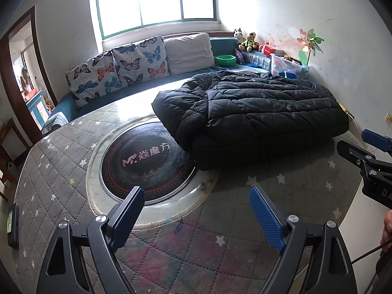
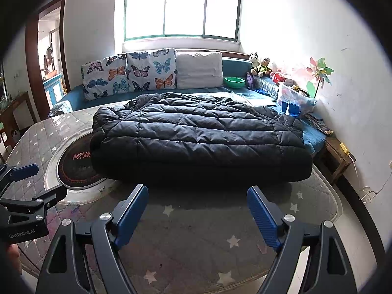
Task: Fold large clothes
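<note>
Jaws on both grippers stand wide apart, nothing btwn them. Left gripper [image 1: 196, 216] hovers over the worktop [image 1: 61, 171], a quilted grey star-print cover w/ glass on top; its blue pads frame the near rim of the round black heater plate [image 1: 147, 161] set in the middle, red logo visible. Far left in that view: a doorway [image 1: 24, 78], and a dark phone-like slab [image 1: 13, 224] lying at the worktop edge.

Centre: the black puffer coat [image 2: 196, 137] lies in a folded, flattish bundle on the far-right part of the worktop, its left end overlapping the heater plate, far side reaching toward the blue sofa [image 2: 73, 98]. Neither gripper touches it; it's apart from both, ahead of the pads.

Right gripper [image 2: 197, 216] sits just short of the coat's near edge, aimed at its middle. Behind: butterfly cushions [image 2: 129, 76], a white pillow [image 2: 198, 69], green bowl [image 2: 234, 82], window [image 2: 182, 7] above. Far right: stuffed toys [image 2: 261, 66], clear plastic box [image 2: 292, 95], paper pinwheel [image 2: 321, 73] against the white wall.
</note>
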A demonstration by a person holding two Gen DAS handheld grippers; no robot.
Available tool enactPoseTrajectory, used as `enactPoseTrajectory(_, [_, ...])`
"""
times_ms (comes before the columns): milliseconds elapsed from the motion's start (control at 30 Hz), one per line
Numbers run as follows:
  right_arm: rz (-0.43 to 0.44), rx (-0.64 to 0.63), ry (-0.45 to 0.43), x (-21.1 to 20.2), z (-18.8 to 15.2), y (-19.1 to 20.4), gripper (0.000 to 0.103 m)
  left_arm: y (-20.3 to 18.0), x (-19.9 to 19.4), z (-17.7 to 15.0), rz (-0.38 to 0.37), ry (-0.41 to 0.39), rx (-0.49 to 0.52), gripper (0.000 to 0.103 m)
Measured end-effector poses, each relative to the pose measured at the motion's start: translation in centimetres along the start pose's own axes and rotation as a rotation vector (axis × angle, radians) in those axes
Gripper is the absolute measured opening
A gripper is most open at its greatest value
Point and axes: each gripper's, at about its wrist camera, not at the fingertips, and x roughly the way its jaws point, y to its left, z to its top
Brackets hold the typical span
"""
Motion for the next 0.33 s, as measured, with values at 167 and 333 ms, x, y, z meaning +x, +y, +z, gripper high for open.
enactPoseTrajectory(167, [0.001,-0.001,0.000,-0.01,0.00,0.01,0.091,-0.14,-0.08,-0.01,0.000,-0.010,0.001,0.094])
enactPoseTrajectory(333, [0.000,0.000,0.002,-0.02,-0.01,0.06,0.091,-0.45,-0.40,-0.07,0.009,-0.026,0.019,0.094])
